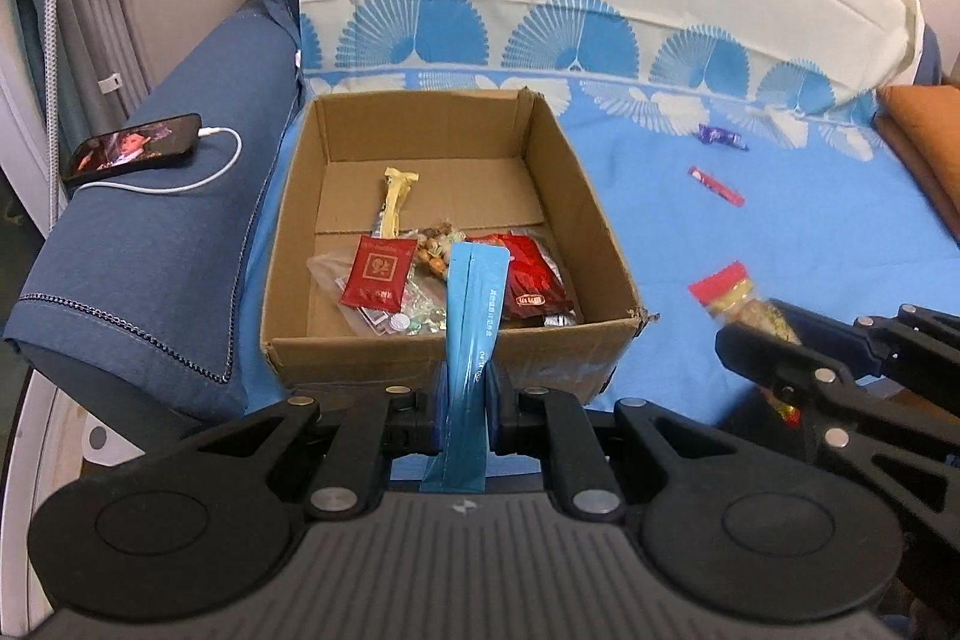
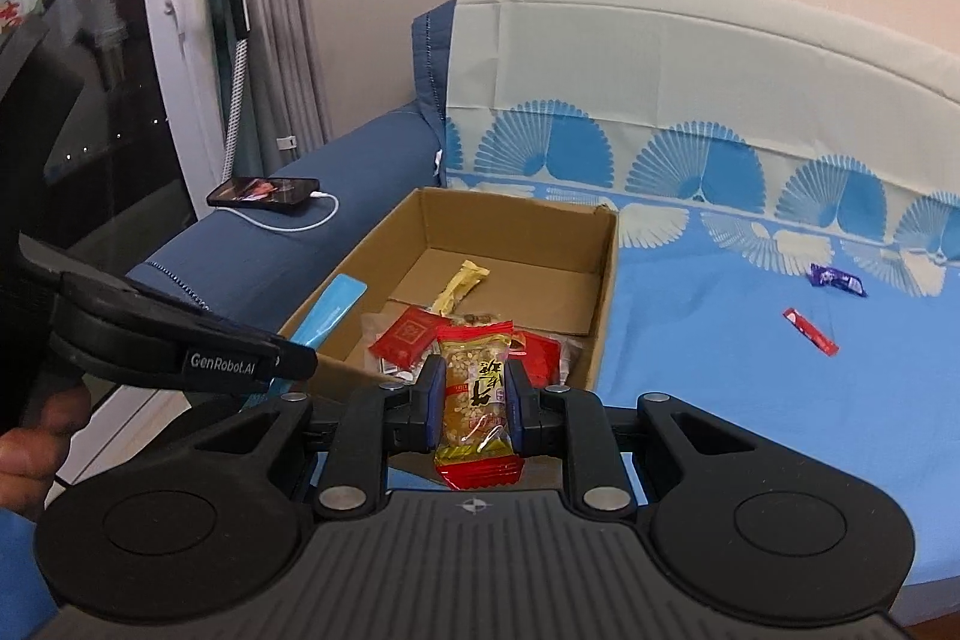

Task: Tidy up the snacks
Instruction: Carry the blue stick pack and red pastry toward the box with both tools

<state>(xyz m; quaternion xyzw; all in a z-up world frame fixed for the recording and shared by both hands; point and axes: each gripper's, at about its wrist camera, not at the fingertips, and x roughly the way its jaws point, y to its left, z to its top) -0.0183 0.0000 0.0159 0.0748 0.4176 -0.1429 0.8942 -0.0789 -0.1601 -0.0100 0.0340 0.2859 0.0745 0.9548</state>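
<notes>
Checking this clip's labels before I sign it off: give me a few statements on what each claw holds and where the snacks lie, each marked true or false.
1. The left claw is shut on a blue stick pack. True.
2. The right claw is open with nothing in it. False: it is shut on a red-ended peanut bar.
3. The cardboard box already holds several snacks. True.
4. No snacks are left on the blue sheet. False: a purple candy and a red stick packet lie there.
5. A phone on the blue armrest is plugged into a white cable. True.
</notes>
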